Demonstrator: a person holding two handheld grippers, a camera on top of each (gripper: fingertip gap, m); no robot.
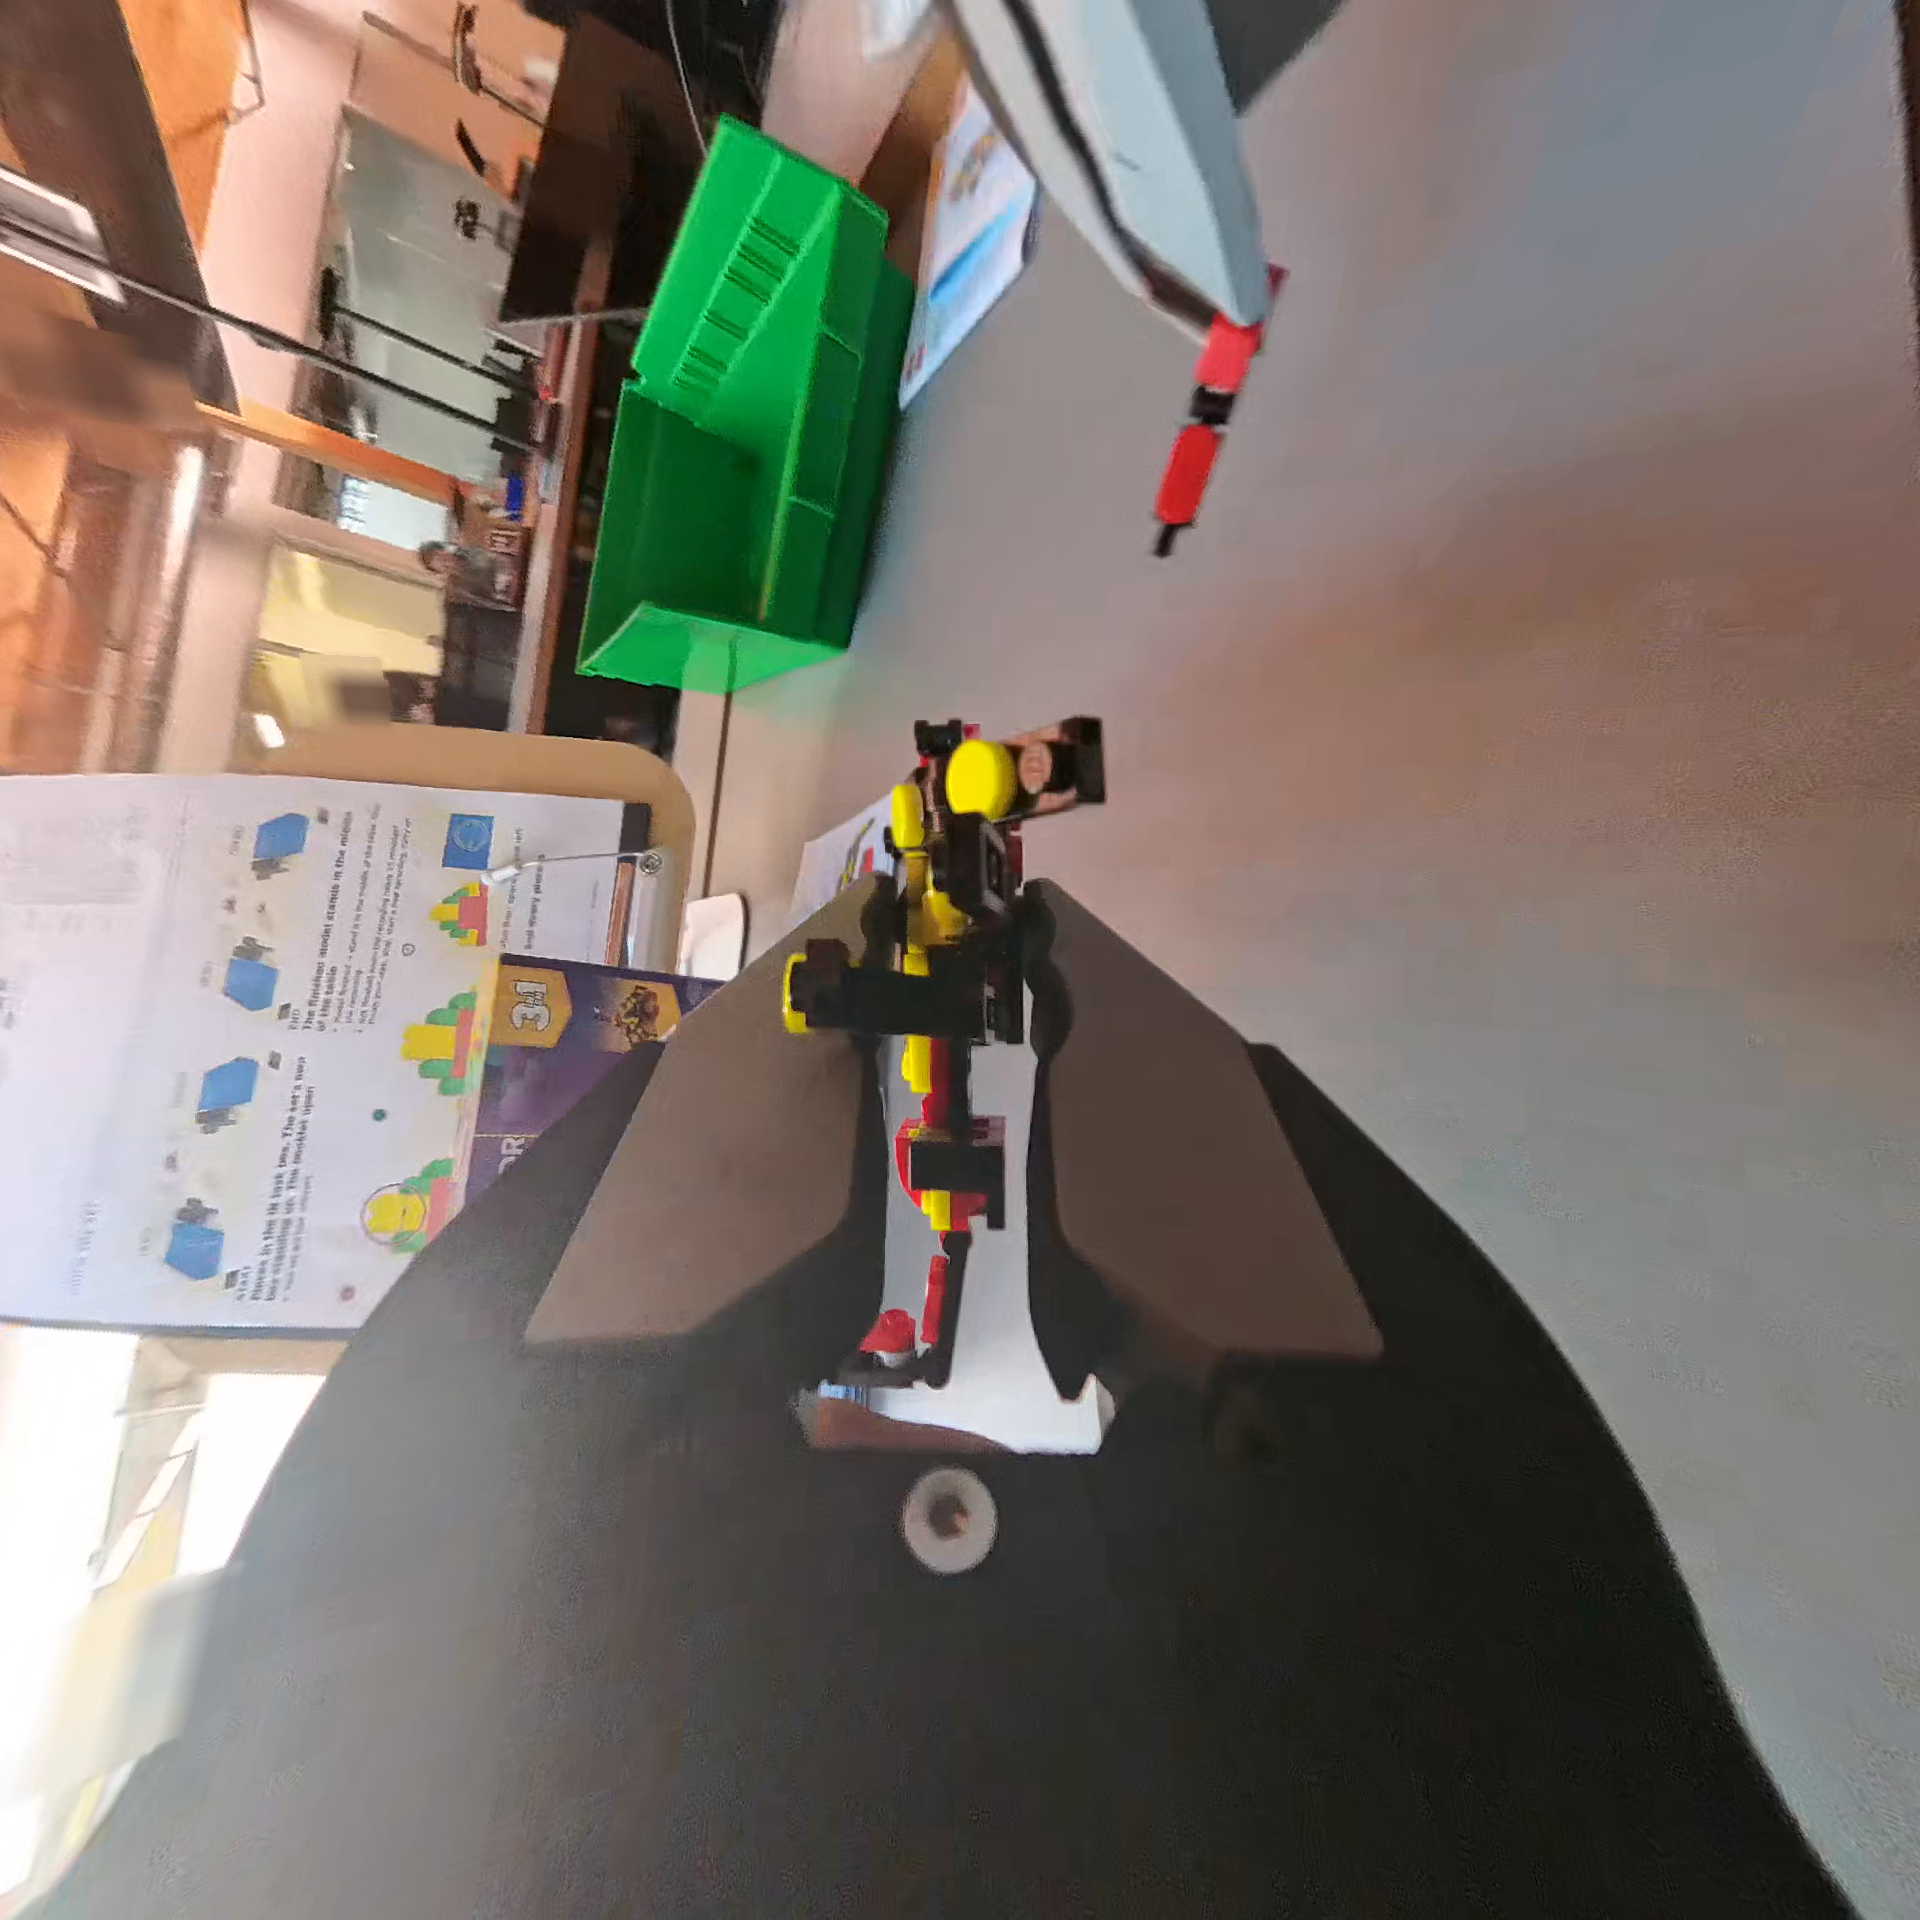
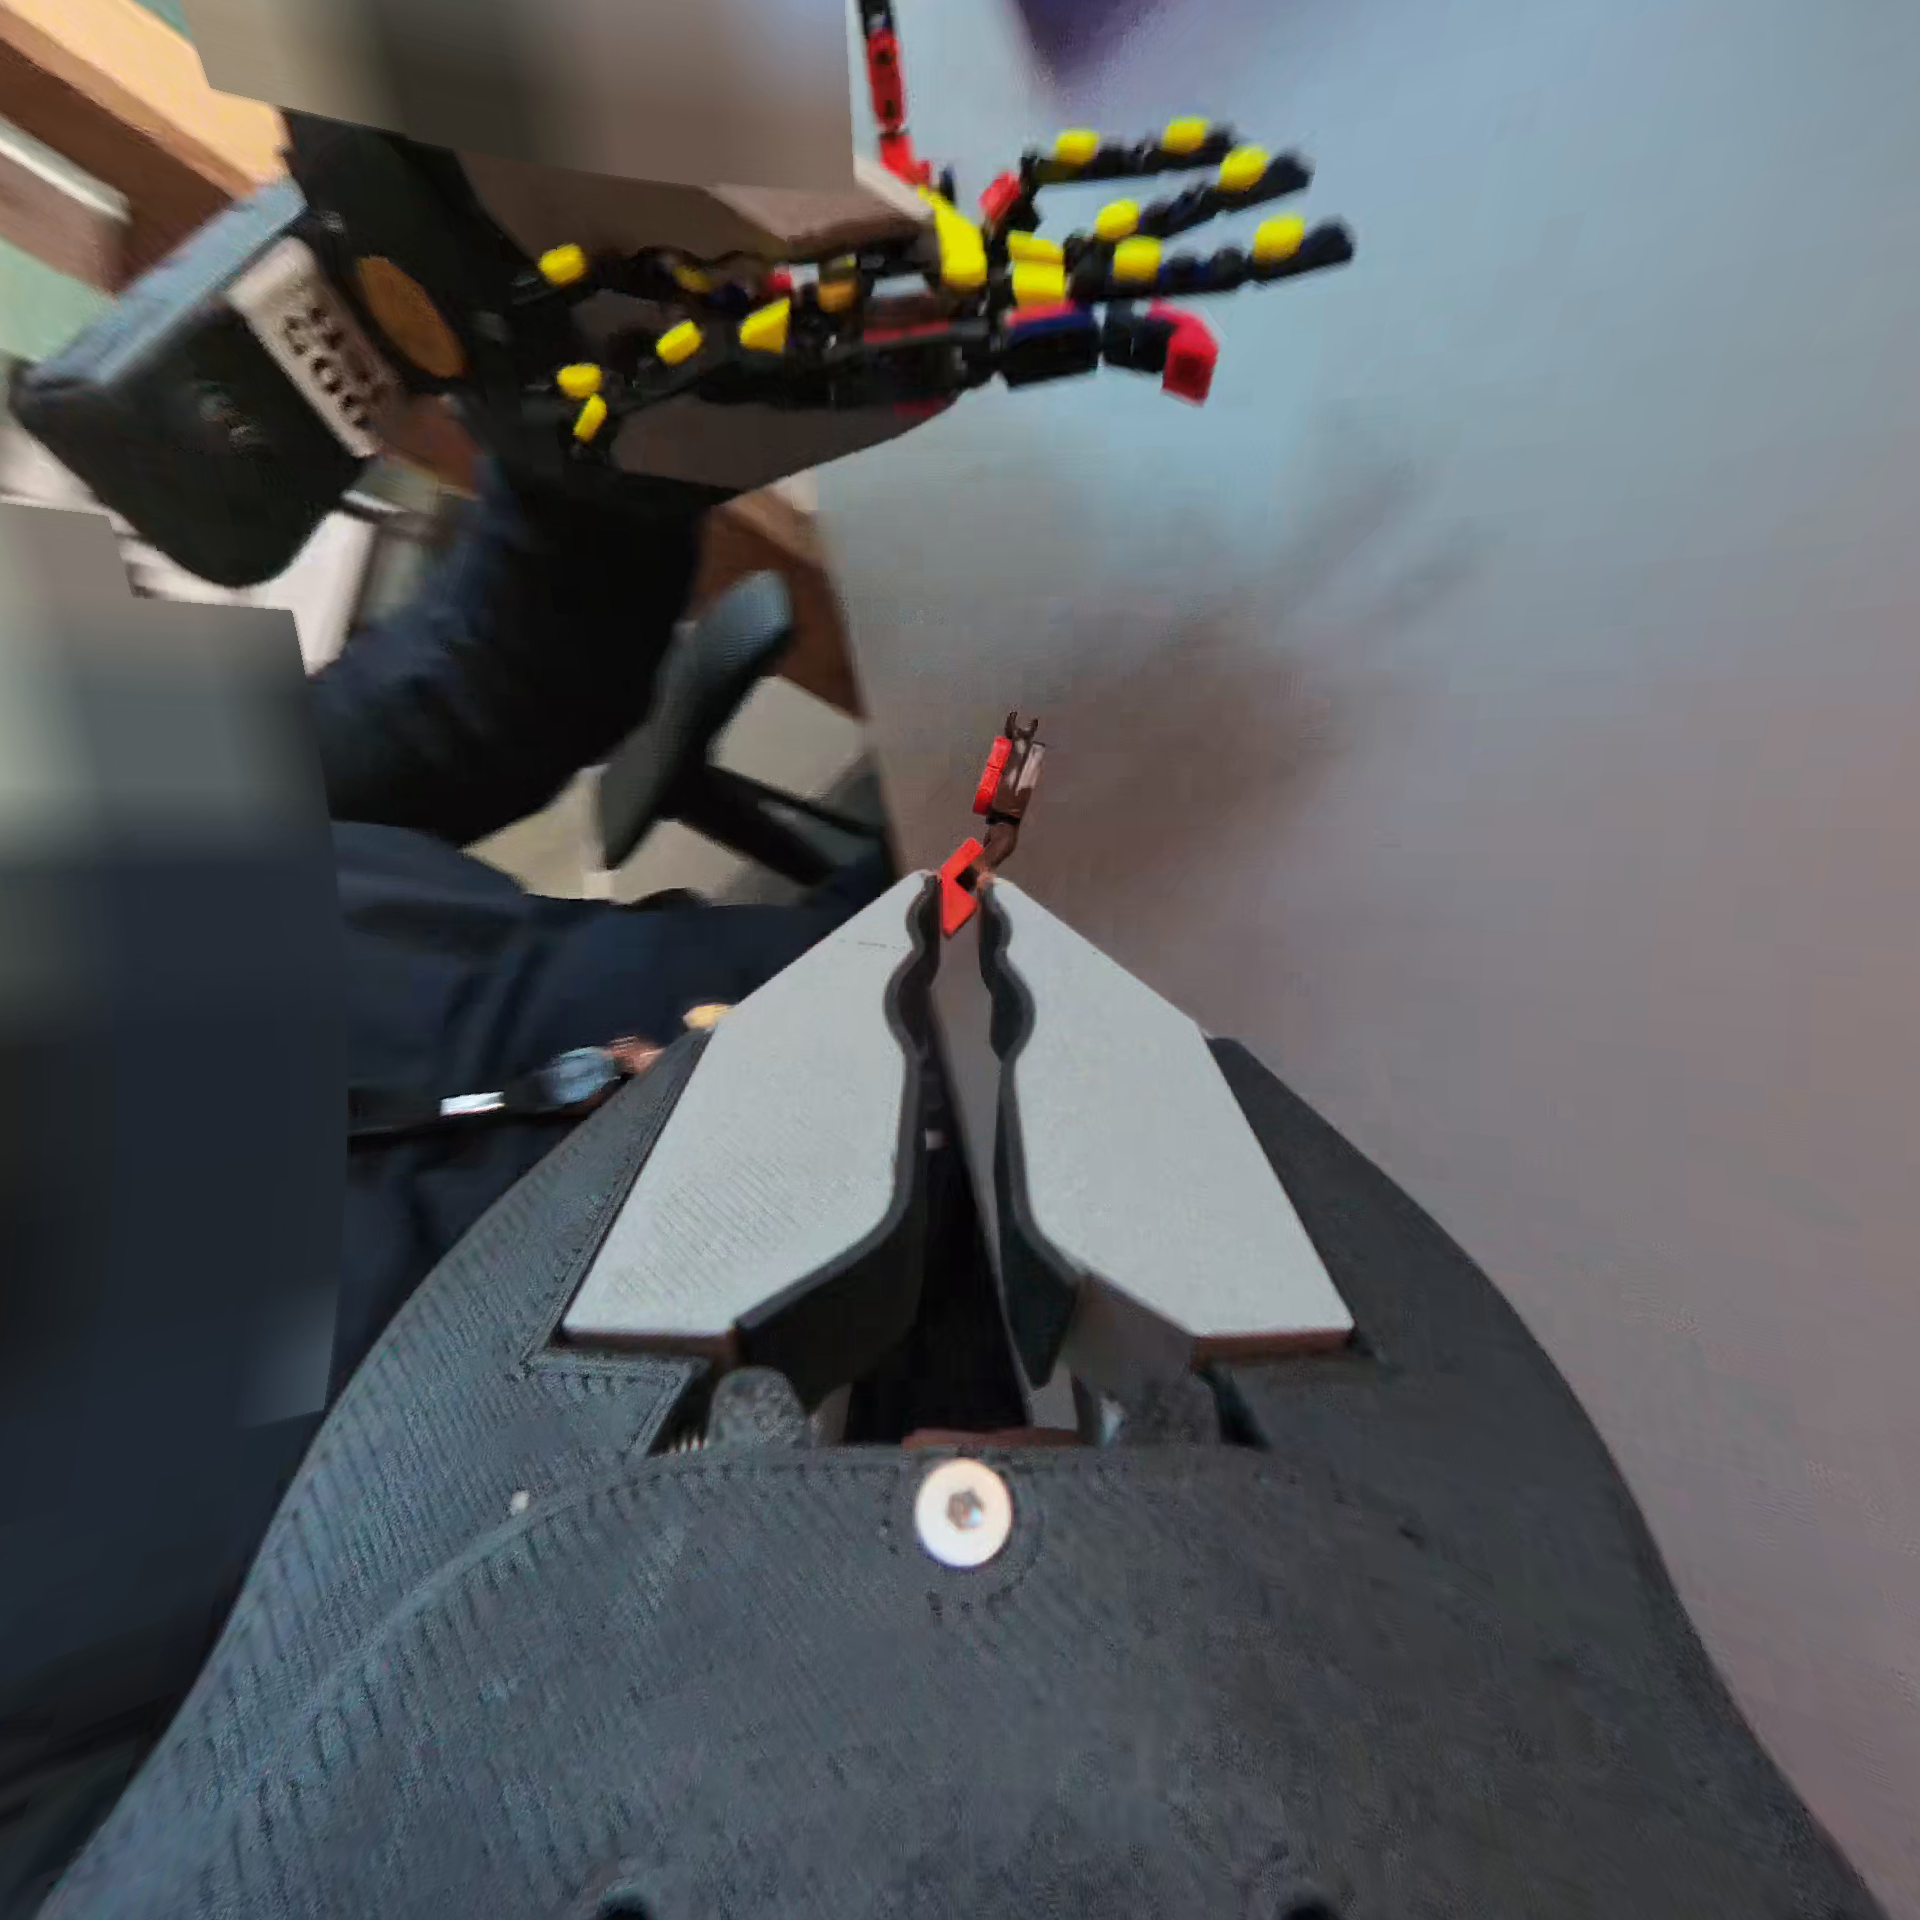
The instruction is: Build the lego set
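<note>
Left wrist view showed the left tongs closed on a black, yellow and red lego model, which ran down the gap between the two grey fingers and stuck out past their tips, held off the grey bench. Farther off, the right tongs came in from the top, with a small red and black lego piece hanging from their tips. A green bin stood on the bench beyond, and a printed sheet and a purple box lay to the left.

In the right wrist view, the right tongs were nearly shut, pinching the small piece at their very tips. The left tongs held the model up at the upper left, well apart from the small piece. Both views were blurred.
</note>
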